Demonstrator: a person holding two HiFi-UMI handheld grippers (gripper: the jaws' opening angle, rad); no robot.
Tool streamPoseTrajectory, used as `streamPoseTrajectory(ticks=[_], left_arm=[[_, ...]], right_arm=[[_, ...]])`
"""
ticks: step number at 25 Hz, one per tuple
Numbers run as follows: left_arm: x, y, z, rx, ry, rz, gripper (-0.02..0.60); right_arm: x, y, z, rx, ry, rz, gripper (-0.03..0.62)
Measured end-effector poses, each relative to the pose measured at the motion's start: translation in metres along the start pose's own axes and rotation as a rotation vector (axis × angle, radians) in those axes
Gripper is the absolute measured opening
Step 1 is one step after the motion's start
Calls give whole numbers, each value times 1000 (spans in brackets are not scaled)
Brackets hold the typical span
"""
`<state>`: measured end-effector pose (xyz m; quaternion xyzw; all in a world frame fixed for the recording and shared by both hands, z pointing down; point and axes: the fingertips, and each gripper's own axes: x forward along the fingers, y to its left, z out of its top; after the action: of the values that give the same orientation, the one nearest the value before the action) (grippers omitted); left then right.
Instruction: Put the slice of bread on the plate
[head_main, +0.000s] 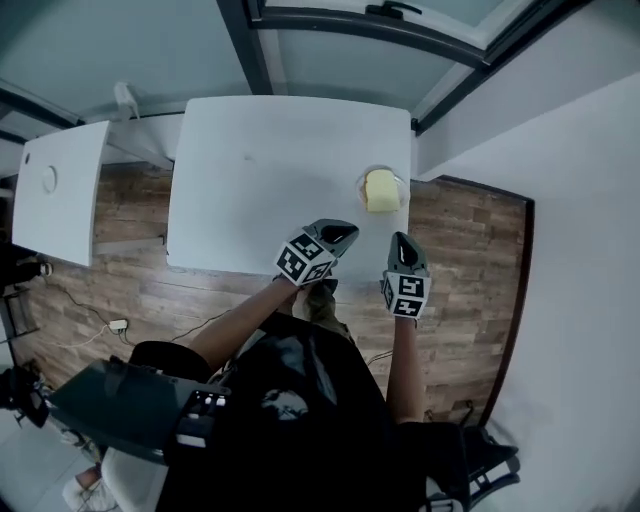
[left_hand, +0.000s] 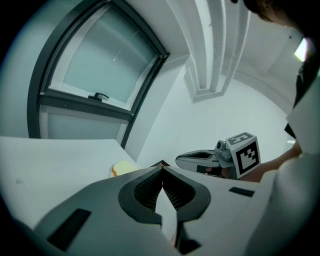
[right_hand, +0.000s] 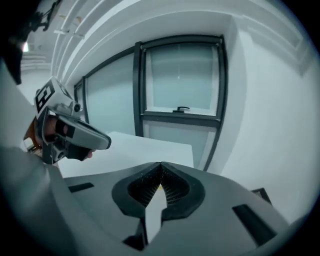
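The slice of bread (head_main: 380, 190) lies flat on the plate (head_main: 360, 186), right of centre in the head view. Judged from that, the task's one placement looks done and nothing seems left but to move away. Whether the slice sits fully inside the rim is too small to tell.

Both grippers are below the plate in the picture, close to the person's body. The left gripper (head_main: 338, 236) is clenched with nothing between its jaws, its tip just over the table's lower edge. The right gripper (head_main: 402, 246) is also clenched and empty, over the wooden floor (head_main: 470, 250) just below the table's lower right corner. Neither touches the plate or the bread.

The plate stands close to the right edge of the table (head_main: 260, 160), near its lower right corner, so a knock from the left could push it toward that edge. The rest of the tabletop is bare white. The white wall (head_main: 580, 220) fills the right of the frame beyond a strip of floor. A second white table (head_main: 60, 190) stands well apart at the left, with floor between them. A window frame (head_main: 400, 35) runs across the top.
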<state>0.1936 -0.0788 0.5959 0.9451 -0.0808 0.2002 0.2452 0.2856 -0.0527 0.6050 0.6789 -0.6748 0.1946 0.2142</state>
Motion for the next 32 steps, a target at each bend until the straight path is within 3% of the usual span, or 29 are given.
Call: streamPoseTrajectory(ticks=[4, 10, 22, 32], left_arm=[[-18, -28, 9, 109, -47, 12, 6], [-42, -44, -4, 113, -44, 28, 6], [-53, -56, 13, 161, -90, 8, 6], [-62, -53, 15, 156, -97, 6, 6]], right_arm=[[-55, 5, -3, 175, -65, -116, 9], [-106, -17, -19, 209, -111, -219, 9], [-124, 11, 1, 190, -166, -192, 9], [-125, 20, 13, 169, -189, -181, 9]])
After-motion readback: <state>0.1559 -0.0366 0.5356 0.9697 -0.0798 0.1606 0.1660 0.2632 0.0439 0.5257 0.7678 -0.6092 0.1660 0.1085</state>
